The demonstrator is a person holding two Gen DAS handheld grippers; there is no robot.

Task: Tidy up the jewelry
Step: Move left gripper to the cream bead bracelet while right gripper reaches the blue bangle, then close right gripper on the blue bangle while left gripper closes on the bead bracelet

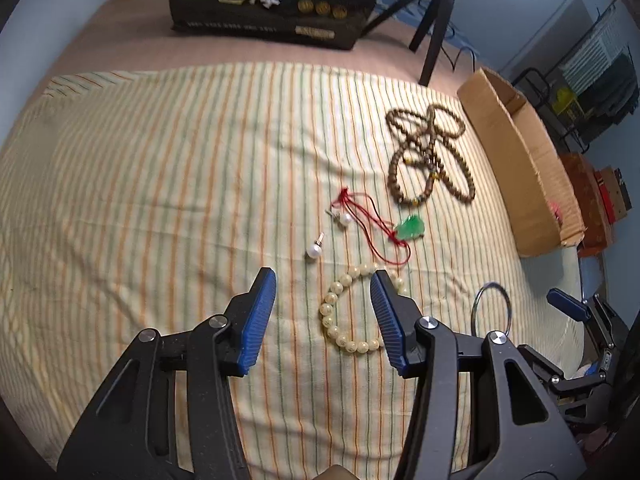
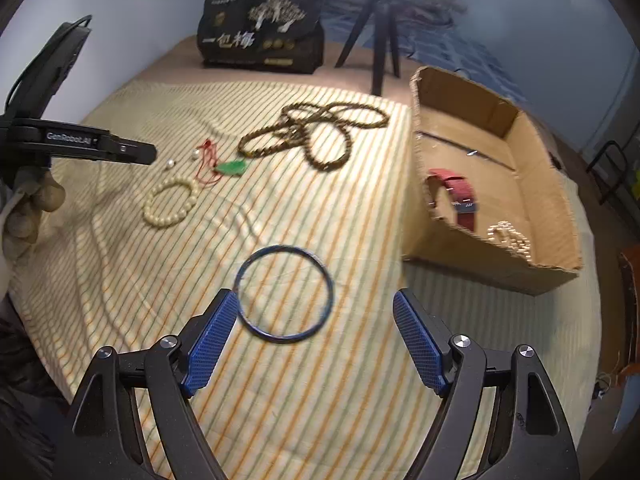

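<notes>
My left gripper is open and empty above a cream bead bracelet, which also shows in the right wrist view. Two pearl earrings, a green pendant on a red cord and a brown bead necklace lie beyond on the striped cloth. My right gripper is open and empty just in front of a dark blue bangle. The cardboard box holds a red watch and a gold chain.
A black printed bag and a tripod stand at the back of the table. The box sits at the cloth's right edge. The left gripper's body shows at the left of the right wrist view.
</notes>
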